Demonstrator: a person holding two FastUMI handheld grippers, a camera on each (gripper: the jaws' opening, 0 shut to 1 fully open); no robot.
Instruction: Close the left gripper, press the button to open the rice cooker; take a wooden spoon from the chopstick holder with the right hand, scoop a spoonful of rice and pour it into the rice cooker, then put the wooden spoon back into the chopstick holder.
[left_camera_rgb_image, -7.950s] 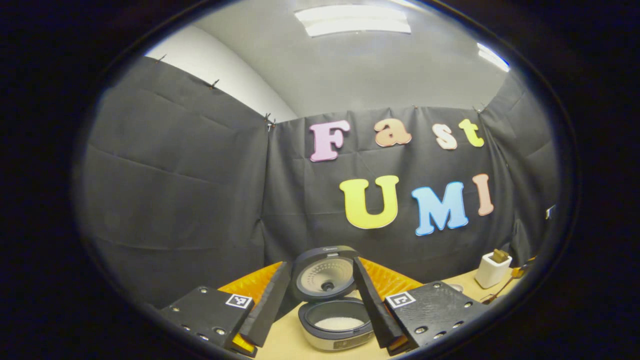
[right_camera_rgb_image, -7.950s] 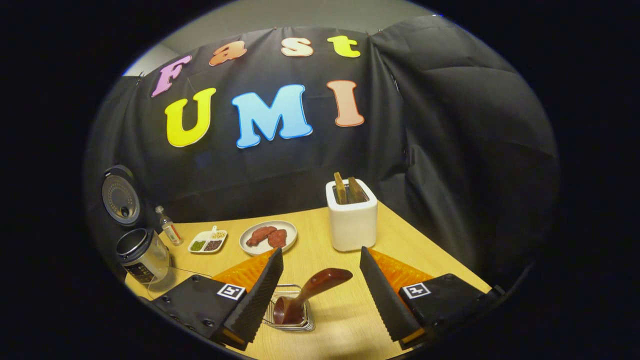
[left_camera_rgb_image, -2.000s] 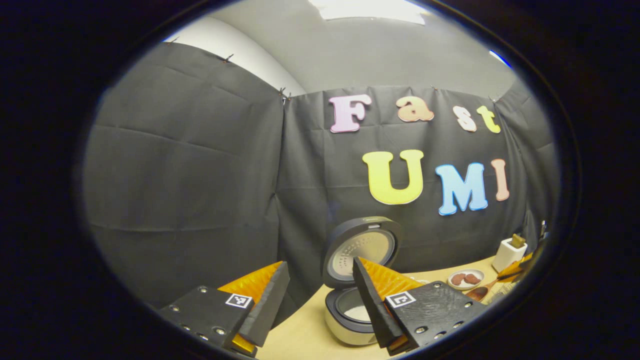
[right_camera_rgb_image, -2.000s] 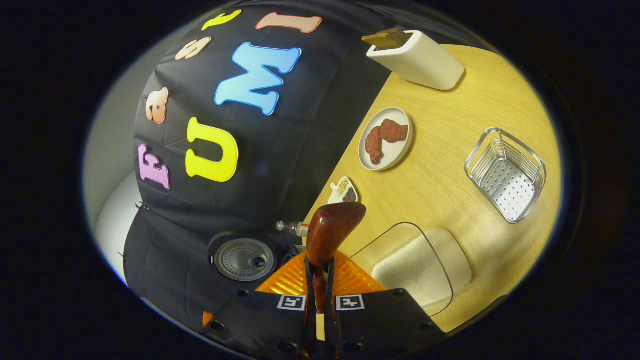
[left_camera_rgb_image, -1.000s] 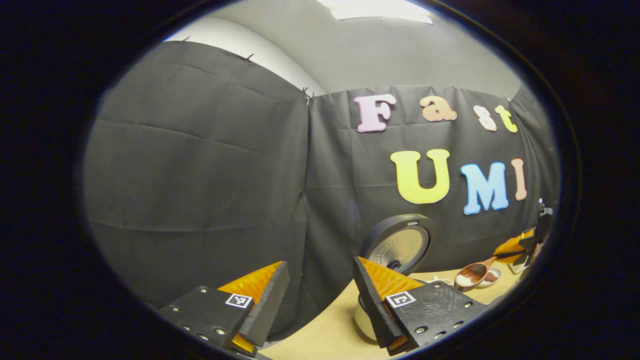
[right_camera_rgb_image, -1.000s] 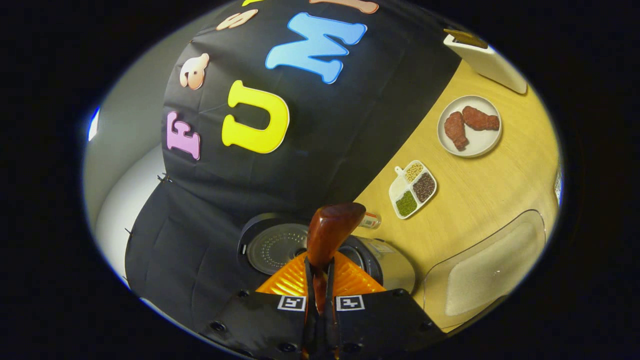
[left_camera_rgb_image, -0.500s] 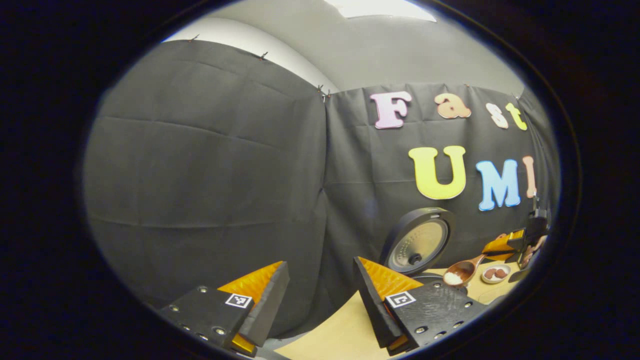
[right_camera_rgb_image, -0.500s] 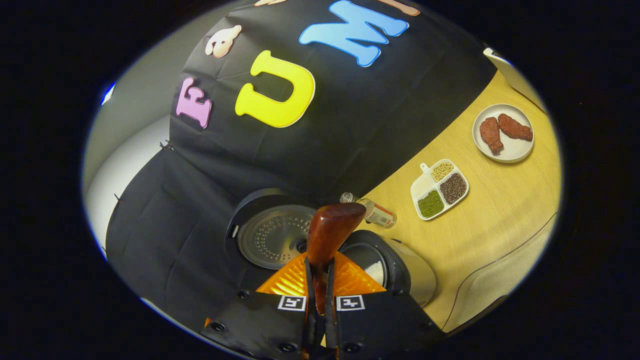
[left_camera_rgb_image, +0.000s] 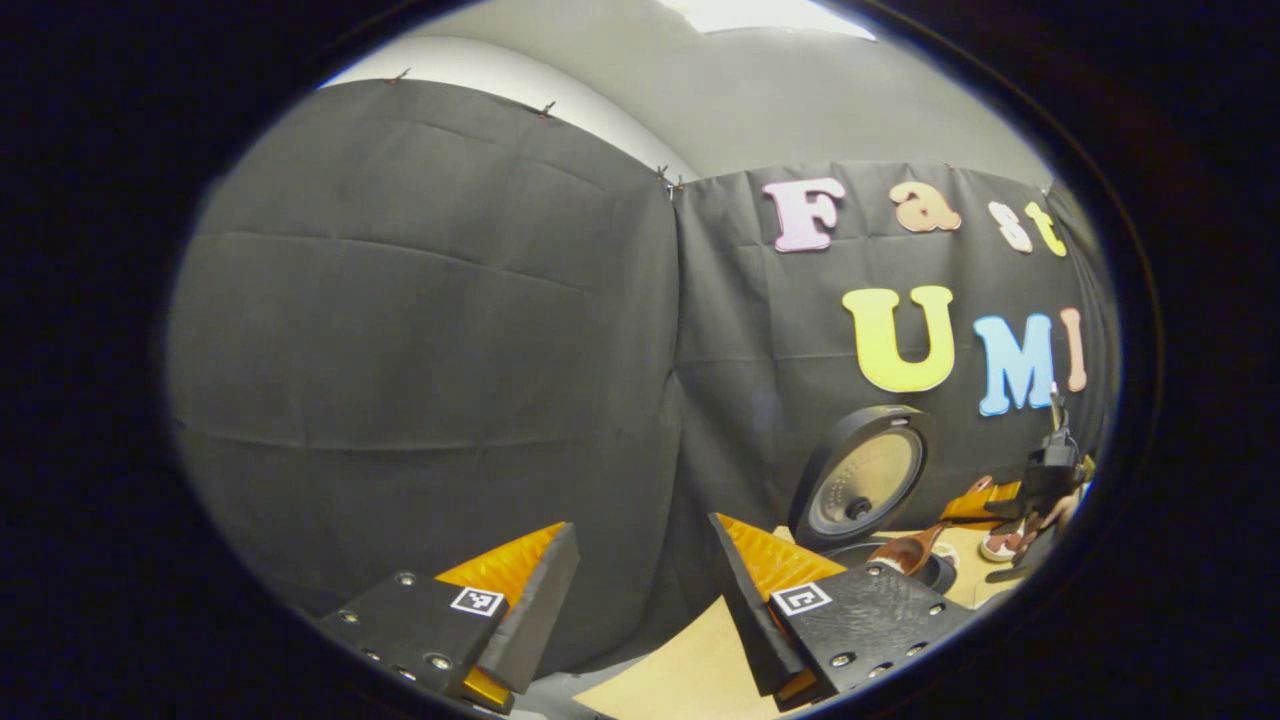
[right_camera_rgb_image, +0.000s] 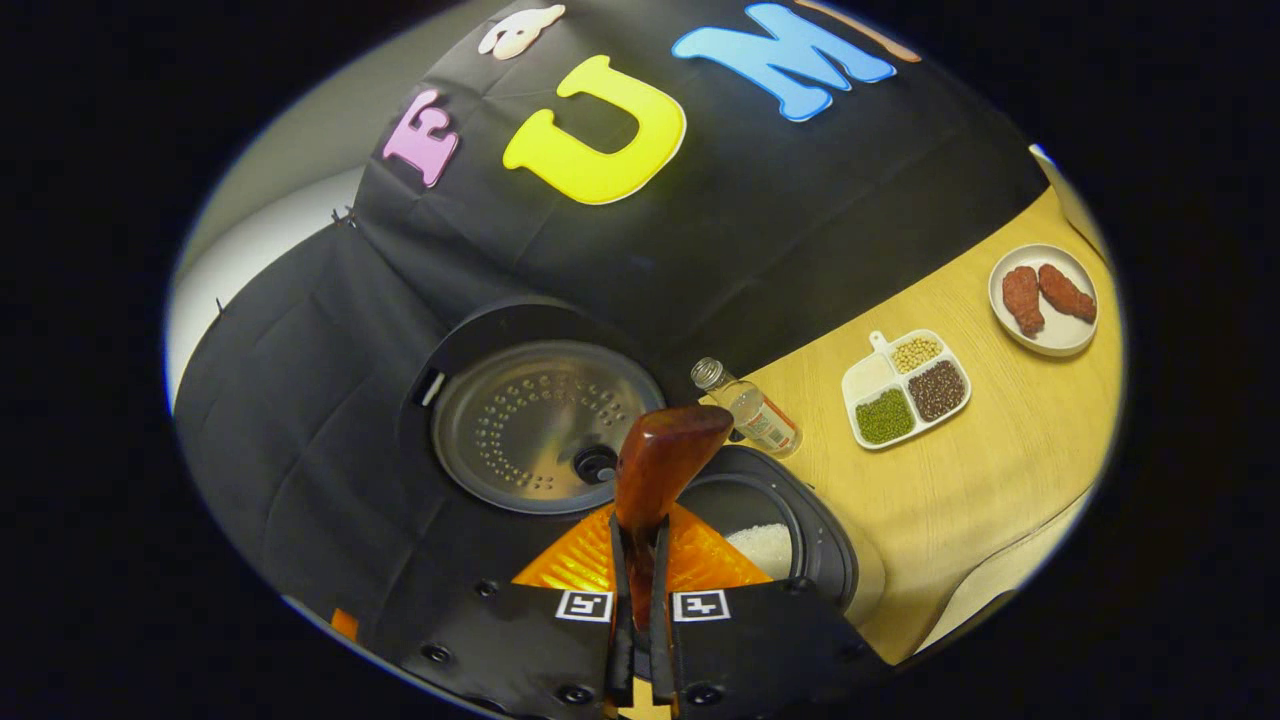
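At the bottom centre of the right gripper view, the right gripper (right_camera_rgb_image: 640, 560) is clamped narrow on the spoon (right_camera_rgb_image: 660, 475), both fingers pressing its handle, whose thick end rises to mid-frame. Just behind it sits the cooker (right_camera_rgb_image: 790, 550), lid (right_camera_rgb_image: 540, 425) raised at centre left, white rice (right_camera_rgb_image: 765, 545) in the pot. A bottle (right_camera_rgb_image: 755, 410) lies beside the cooker; a divided dish (right_camera_rgb_image: 905, 390) and a plate (right_camera_rgb_image: 1045, 290) sit on the table (right_camera_rgb_image: 980, 480) at right. Low in the left gripper view, the left gripper (left_camera_rgb_image: 640, 590) stands wide and empty; at lower right the spoon's bowl (left_camera_rgb_image: 905, 550) hangs over the pot.
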